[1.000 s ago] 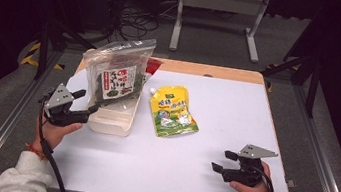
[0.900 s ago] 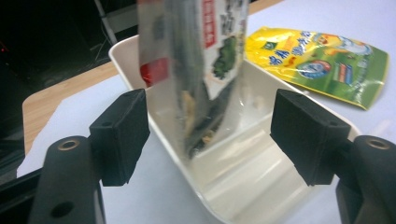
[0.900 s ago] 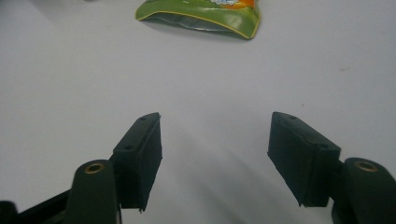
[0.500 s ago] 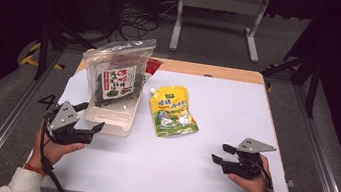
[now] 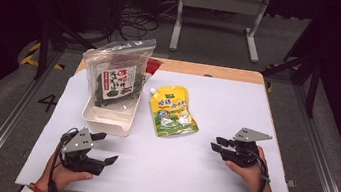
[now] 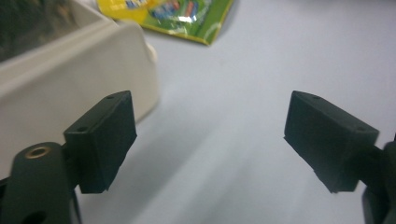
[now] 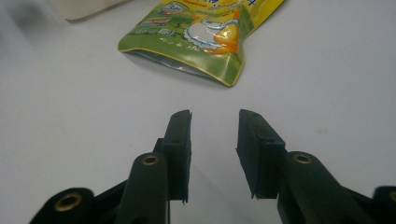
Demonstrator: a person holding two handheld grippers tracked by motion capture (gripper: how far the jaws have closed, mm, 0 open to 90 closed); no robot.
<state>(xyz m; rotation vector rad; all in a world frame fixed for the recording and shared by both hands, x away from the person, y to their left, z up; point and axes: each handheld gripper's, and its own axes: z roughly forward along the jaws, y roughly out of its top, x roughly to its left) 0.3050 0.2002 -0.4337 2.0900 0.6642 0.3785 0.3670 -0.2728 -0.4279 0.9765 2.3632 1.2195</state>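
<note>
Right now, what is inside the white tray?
The white tray holds an upright clear seaweed bag leaning against its far end. The bag hides the tray floor beneath it.

The seaweed bag hides the white tray's inside; its small print is unreadable.

Both grippers, left gripper and right gripper, are black with grey three-cornered plates, brass screws, black cables; white sleeves.

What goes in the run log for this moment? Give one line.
left tool: open, empty, jaws just opening, near tray | right tool: open, empty, jaws just closing, facing pouch | bag: in tray
</note>
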